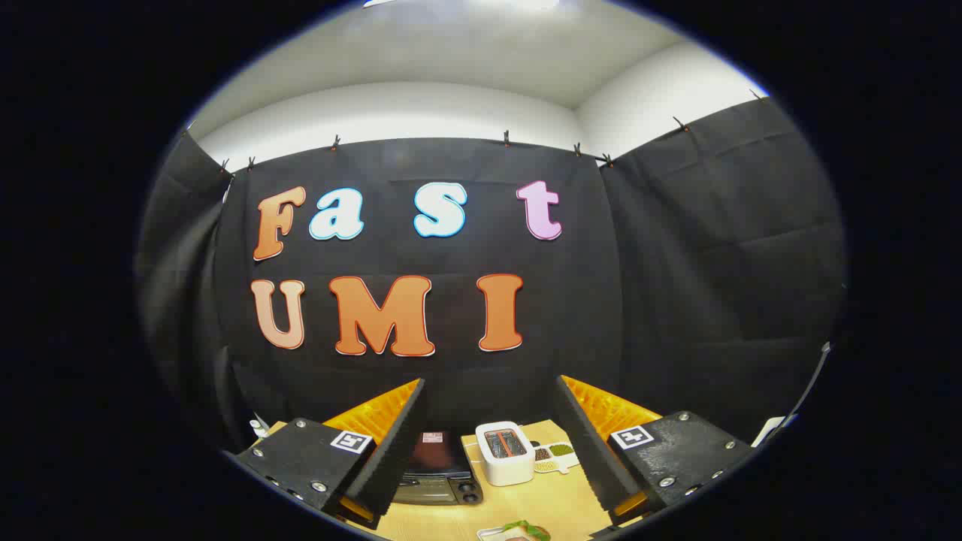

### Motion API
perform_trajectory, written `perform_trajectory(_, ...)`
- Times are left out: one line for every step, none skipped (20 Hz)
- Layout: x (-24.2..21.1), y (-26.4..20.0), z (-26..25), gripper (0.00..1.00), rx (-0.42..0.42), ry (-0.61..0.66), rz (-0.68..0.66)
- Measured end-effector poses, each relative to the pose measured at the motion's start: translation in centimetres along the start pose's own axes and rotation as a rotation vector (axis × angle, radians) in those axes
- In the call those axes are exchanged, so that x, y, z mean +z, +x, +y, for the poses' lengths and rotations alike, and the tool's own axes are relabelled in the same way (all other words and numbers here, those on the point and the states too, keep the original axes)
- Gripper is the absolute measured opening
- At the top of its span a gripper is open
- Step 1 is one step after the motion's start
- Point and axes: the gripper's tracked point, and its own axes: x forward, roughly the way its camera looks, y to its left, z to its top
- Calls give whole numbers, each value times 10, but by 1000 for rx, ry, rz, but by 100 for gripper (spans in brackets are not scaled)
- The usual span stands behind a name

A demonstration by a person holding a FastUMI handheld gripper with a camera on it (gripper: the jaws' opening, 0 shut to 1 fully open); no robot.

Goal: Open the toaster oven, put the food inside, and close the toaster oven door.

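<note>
The wooden counter (556, 500) stands before the black cloth wall (451, 376). The dark toaster oven (440, 473) has its door closed. The tongs (492, 443) are spread wide, holding nothing.

Dark toaster oven (440, 473) shut; food (526, 530) nearer.

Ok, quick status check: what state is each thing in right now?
gripper: fingers open, spread wide, holding nothing
toaster oven: door looks shut, between the fingers on the table
white toaster: upright, beside the oven, slots empty
food: on its tray, near the fingers, not yet picked up
</note>
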Motion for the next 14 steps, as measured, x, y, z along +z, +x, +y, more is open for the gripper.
perform_trajectory(-1,-1,5,99,3,-10,3)
perform_trajectory(-3,-1,11,99,17,-11,11)
perform_trajectory(-5,-1,18,99,31,-10,21)
perform_trajectory(-8,1,21,99,36,-17,29)
perform_trajectory(-11,5,20,99,33,-29,37)
perform_trajectory(-14,7,20,99,26,-46,43)
perform_trajectory(-17,9,23,100,26,-58,48)
perform_trajectory(-18,9,28,100,39,-61,52)
perform_trajectory(-20,9,36,100,57,-54,56)
perform_trajectory(-20,10,42,100,73,-46,60)
perform_trajectory(-22,12,45,100,82,-43,60)
perform_trajectory(-22,13,46,99,82,-46,58)
perform_trajectory(-22,14,47,99,84,-48,57)
perform_trajectory(-22,14,49,99,85,-48,57)
